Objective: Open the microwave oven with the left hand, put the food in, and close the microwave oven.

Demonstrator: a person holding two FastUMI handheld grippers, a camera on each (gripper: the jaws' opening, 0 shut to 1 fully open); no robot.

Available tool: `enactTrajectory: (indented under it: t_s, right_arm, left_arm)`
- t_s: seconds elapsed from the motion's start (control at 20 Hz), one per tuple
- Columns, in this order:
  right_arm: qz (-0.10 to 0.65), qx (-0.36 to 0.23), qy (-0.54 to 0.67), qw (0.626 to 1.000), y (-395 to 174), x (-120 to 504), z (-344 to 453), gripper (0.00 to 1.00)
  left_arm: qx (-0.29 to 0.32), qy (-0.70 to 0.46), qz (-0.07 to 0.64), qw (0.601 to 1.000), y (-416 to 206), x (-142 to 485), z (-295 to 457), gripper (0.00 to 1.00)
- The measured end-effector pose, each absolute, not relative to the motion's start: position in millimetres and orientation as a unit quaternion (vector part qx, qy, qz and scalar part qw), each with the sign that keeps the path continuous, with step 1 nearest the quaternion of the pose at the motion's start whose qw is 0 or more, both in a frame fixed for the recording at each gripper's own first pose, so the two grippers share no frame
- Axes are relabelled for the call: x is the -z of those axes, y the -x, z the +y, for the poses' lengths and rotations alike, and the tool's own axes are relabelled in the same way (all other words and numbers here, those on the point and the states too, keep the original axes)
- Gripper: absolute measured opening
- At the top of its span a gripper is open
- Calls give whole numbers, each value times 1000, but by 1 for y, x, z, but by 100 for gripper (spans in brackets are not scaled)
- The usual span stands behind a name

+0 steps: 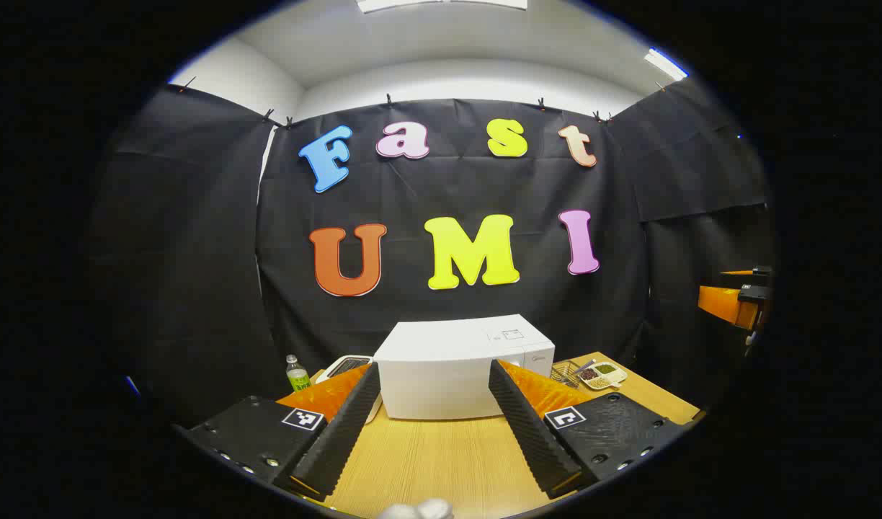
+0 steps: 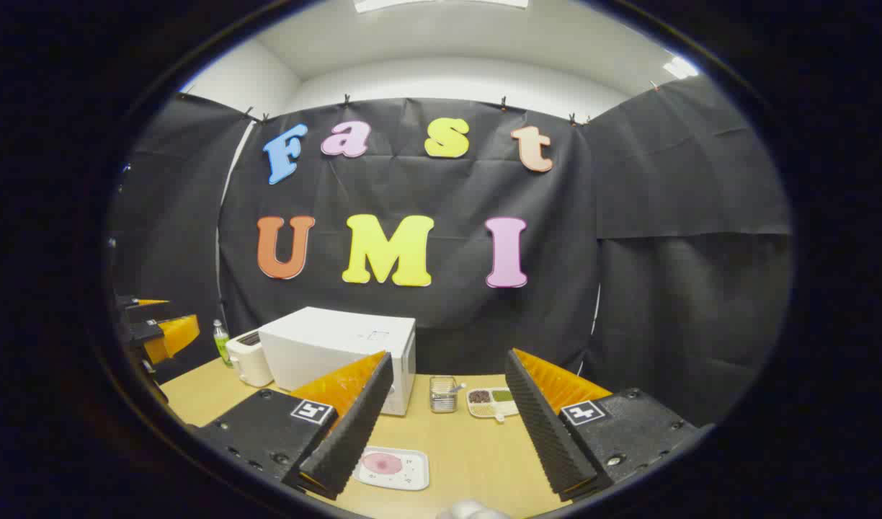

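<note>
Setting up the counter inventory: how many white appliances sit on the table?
2: the microwave oven mid-table and a toaster touching its left side, near the bottle. Others may hide behind them.

a white microwave oven [image 2: 338, 347] sits shut on the table, a pink food plate [image 2: 392, 467] lying before it.

Left gripper view looks forward and level from above the near table [image 1: 441, 454] edge, straight at the microwave's [image 1: 455, 367] blank side, fairly near. Right gripper view sits further right and a bit further back, facing the same back wall, microwave [image 2: 340, 353] off to its left. Both share the microwave, toaster [image 1: 344, 367] [image 2: 248, 357], bottle [image 1: 296, 373] [image 2: 220, 337], wire basket [image 1: 567, 373] [image 2: 443, 393] and divided dish [image 1: 603, 375] [image 2: 493, 401]. Each catches the other gripper at its frame edge [image 1: 736, 299] [image 2: 153, 328].
</note>
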State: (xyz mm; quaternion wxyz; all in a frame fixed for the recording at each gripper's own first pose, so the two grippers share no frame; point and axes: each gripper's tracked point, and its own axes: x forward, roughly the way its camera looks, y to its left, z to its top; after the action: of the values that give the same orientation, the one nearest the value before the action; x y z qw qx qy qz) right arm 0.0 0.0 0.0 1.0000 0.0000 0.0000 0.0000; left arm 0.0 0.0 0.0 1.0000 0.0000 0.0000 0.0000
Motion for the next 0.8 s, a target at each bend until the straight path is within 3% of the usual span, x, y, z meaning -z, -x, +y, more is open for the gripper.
enactTrajectory:
  t_s: [0.8]
  right_arm:
    - [6, 0, -5, 1000, -2, 2, 3, 100]
  left_arm:
    - [5, 2, 0, 1000, -11, 10, -1, 95]
